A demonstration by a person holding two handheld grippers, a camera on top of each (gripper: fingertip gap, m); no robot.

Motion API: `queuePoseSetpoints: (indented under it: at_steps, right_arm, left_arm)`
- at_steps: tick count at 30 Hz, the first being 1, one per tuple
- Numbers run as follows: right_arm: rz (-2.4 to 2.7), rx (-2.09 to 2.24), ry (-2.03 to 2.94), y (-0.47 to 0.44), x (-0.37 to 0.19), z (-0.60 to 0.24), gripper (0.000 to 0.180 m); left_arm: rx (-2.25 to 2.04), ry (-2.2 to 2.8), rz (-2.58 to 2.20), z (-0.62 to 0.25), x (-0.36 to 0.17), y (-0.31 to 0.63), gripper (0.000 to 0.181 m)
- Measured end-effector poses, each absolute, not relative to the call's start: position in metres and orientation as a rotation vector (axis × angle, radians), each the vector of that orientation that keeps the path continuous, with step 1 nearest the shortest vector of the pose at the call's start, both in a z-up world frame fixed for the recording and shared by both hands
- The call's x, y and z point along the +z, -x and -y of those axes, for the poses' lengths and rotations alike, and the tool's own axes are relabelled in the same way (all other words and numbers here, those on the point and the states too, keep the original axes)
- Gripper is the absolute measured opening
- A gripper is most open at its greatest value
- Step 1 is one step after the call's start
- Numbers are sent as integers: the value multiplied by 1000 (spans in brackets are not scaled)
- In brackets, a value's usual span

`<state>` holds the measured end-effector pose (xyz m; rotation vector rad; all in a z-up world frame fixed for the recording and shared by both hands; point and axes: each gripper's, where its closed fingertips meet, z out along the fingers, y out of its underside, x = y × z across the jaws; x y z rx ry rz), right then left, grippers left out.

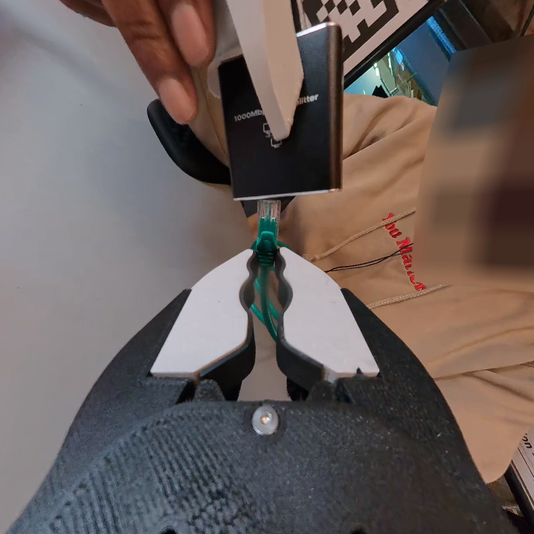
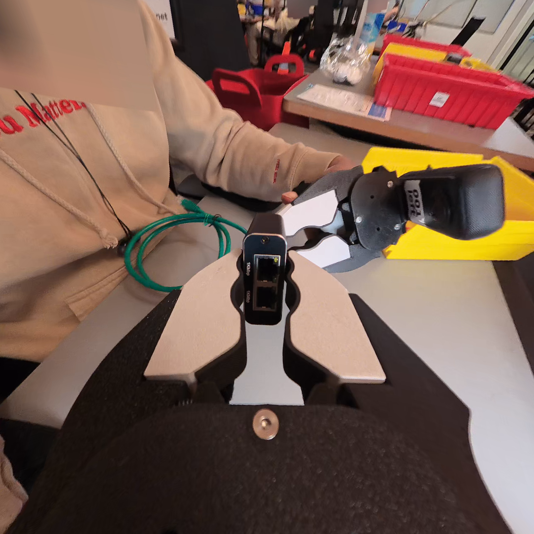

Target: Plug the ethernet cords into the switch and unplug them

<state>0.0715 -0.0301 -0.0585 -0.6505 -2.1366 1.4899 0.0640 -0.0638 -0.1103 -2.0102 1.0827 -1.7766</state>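
Note:
My left gripper (image 1: pixel 265 254) is shut on the boot of a green ethernet cord (image 1: pixel 266 242). The cord's clear plug (image 1: pixel 268 209) points at the near end of the black switch (image 1: pixel 286 161) and its tip meets that end; how deep it sits is hidden. My right gripper (image 2: pixel 264 257) is shut on the switch (image 2: pixel 265 277), held above the table. Two empty ports (image 2: pixel 265 286) face this camera. One right finger (image 1: pixel 268 72) lies across the switch in the left wrist view. The left gripper (image 2: pixel 290 232) shows behind the switch. The rest of the cord (image 2: pixel 173 245) is coiled on the table.
A person in a tan hoodie (image 2: pixel 86 202) sits close behind the grey table (image 2: pixel 404 318). A yellow bin (image 2: pixel 462 245) stands at the right behind the left gripper. Red bins (image 2: pixel 448 86) and a red basket (image 2: pixel 260 86) sit farther back. A hand (image 1: pixel 161 57) grips the right gripper. The left gripper's tips are roughly 6 cm from the right gripper's.

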Motion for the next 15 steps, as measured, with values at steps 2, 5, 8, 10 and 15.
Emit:
queuePoseSetpoints:
  at_steps: [2,5,8,10,15]
  right_arm:
    - [2165,1465,651,-72,-63,31,24]
    - [2196,1460,637,-75,-66,33,24]
    - [2222,1467,635,-78,-70,34,24]
    - [2231,1475,638,-79,-72,34,24]
    - [2244,1470,654,-77,-78,33,24]
  left_arm:
    - [-1766,2033,-1092,64,-115,-64,11]
    - [-1764,2049,-1104,66,-118,-66,11]
    - [-1769,2049,-1123,68,-119,-68,11]
    - [-1777,2052,-1127,69,-120,-68,10]
    - [-1782,2056,-1143,71,-123,-69,10]
